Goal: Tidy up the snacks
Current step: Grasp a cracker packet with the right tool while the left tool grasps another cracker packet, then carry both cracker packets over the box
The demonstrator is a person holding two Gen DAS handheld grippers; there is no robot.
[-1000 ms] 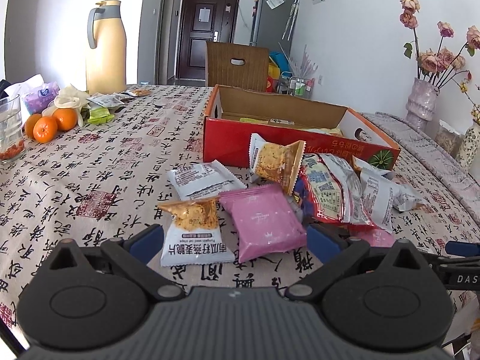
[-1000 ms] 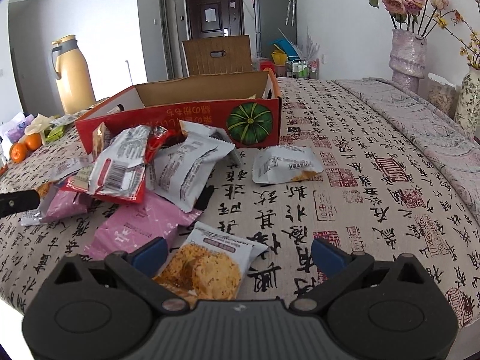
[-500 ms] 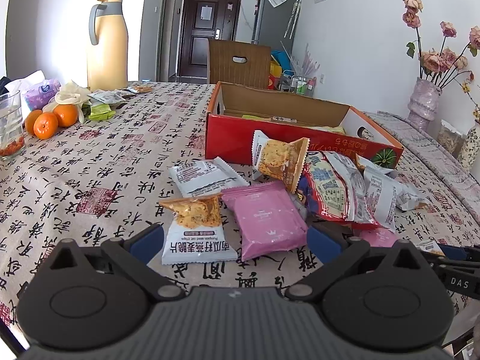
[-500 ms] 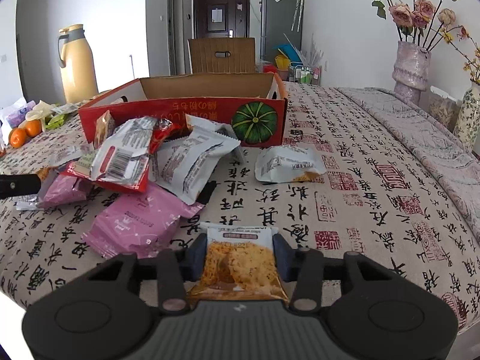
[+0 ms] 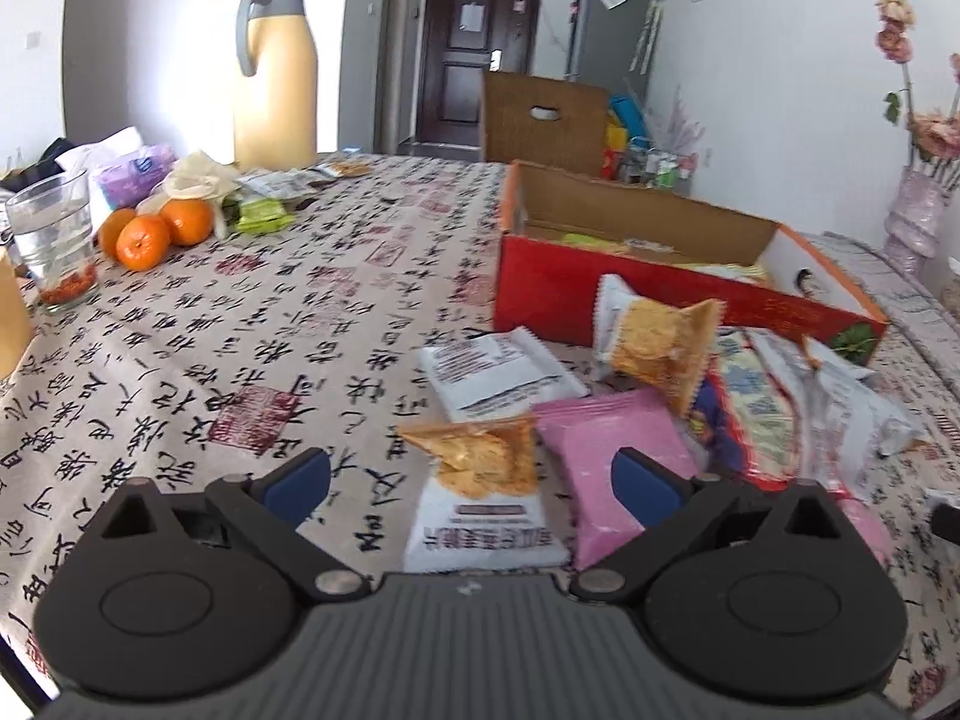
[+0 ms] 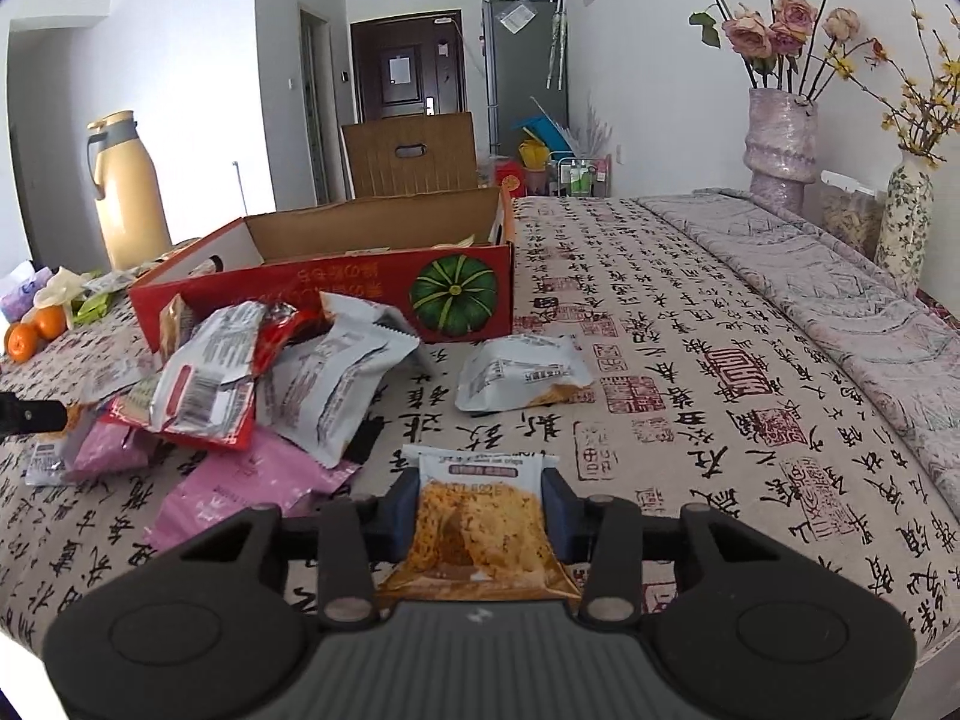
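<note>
My right gripper [image 6: 480, 504] is shut on an orange-and-white cracker packet [image 6: 480, 528], held just above the tablecloth. My left gripper [image 5: 474, 486] is open, with a similar cracker packet [image 5: 480, 498] lying between its fingers on the cloth. A pink packet [image 5: 612, 450] lies beside it. A heap of several snack packets [image 6: 240, 372] lies in front of the open red cardboard box [image 6: 336, 294], which also shows in the left wrist view [image 5: 660, 294] with some packets inside. A lone white packet [image 6: 522, 378] lies right of the heap.
A yellow thermos jug [image 5: 276, 78], oranges [image 5: 156, 228], a glass [image 5: 54, 240] and wrappers stand at the far left. Flower vases [image 6: 780, 144] stand at the far right edge. A brown chair back [image 6: 414, 156] is behind the box.
My right gripper closed on the cracker packet and lifted it slightly. My left gripper shifted left and a little forward, staying open.
</note>
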